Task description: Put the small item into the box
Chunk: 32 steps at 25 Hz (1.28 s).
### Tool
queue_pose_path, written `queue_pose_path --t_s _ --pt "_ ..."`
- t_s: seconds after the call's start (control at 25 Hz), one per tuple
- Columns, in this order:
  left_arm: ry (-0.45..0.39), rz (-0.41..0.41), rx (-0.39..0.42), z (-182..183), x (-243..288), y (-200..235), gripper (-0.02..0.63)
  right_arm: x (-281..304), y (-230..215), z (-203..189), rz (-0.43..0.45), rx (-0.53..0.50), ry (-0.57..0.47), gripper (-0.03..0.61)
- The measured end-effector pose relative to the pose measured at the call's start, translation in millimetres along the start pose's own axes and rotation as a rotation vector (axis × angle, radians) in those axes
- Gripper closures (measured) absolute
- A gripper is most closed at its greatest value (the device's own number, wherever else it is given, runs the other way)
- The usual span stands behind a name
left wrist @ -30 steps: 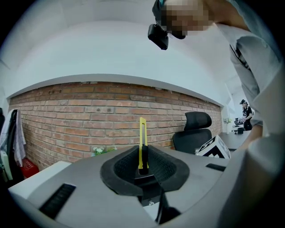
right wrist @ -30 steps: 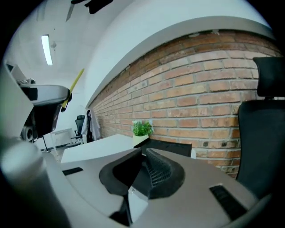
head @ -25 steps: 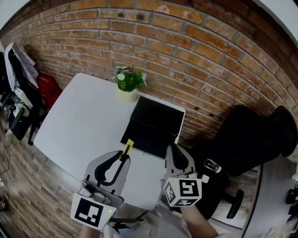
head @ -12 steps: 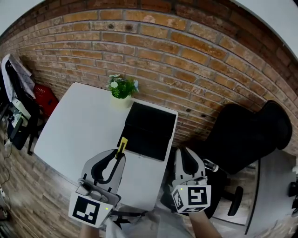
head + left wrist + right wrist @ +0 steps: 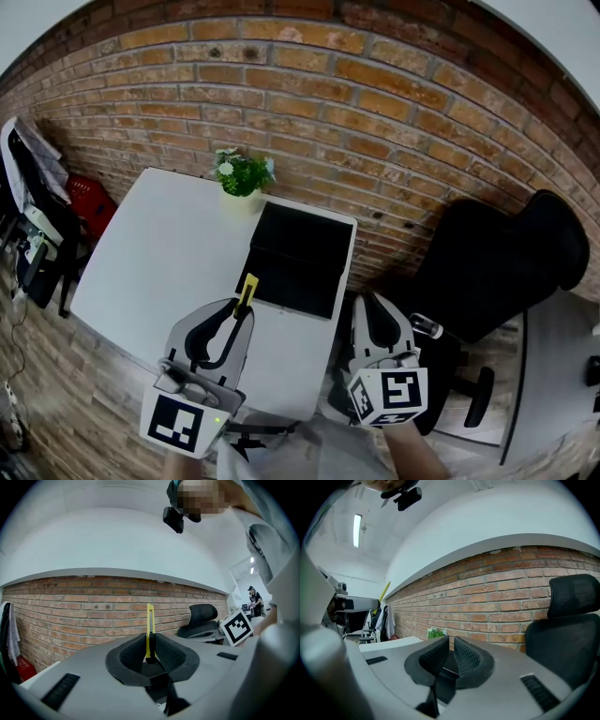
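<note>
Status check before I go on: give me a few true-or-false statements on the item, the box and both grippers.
The left gripper holds the yellow item in its jaws. True.
The yellow item lies inside the black box. False: it is clamped in the left gripper's jaws.
The right gripper holds something. False: its jaws are together, with nothing between them.
The plant stands on the white table beside the black box. True.

Yellow item (image 5: 149, 620) — base behind jaws
</note>
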<state>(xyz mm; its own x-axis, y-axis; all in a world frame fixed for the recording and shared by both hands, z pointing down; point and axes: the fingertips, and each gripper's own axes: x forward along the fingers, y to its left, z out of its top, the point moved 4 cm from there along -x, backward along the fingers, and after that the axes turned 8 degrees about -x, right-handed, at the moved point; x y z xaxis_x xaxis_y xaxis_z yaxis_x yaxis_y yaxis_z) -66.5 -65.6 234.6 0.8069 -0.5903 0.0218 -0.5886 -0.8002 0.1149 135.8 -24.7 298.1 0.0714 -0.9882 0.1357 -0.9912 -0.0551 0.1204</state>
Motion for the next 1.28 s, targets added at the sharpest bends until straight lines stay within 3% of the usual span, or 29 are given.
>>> queue_pose_path --t_s 0.52,0.88,1.04,1.28 --pt "0.064 -0.083 0.042 -15.9 33.6 2.6 0.538 -9.1 -4.5 -10.5 -0.014 -0.007 0.005 0.518" --pt "0.169 -0.203 0.154 -49.9 85.1 9.0 0.538 -20.5 -14.0 -27.5 -0.071 -0.001 0.047 0.518" --pt "0.240 -0.261 0.242 -75.6 111.9 13.8 0.538 -24.2 -18.6 -38.3 -0.094 0.012 0.075 0.518" --pt "0.432 -0.393 0.355 -135.6 143.7 17.8 0.538 -30.3 -24.2 -55.6 -0.120 0.028 0.117 0.518"
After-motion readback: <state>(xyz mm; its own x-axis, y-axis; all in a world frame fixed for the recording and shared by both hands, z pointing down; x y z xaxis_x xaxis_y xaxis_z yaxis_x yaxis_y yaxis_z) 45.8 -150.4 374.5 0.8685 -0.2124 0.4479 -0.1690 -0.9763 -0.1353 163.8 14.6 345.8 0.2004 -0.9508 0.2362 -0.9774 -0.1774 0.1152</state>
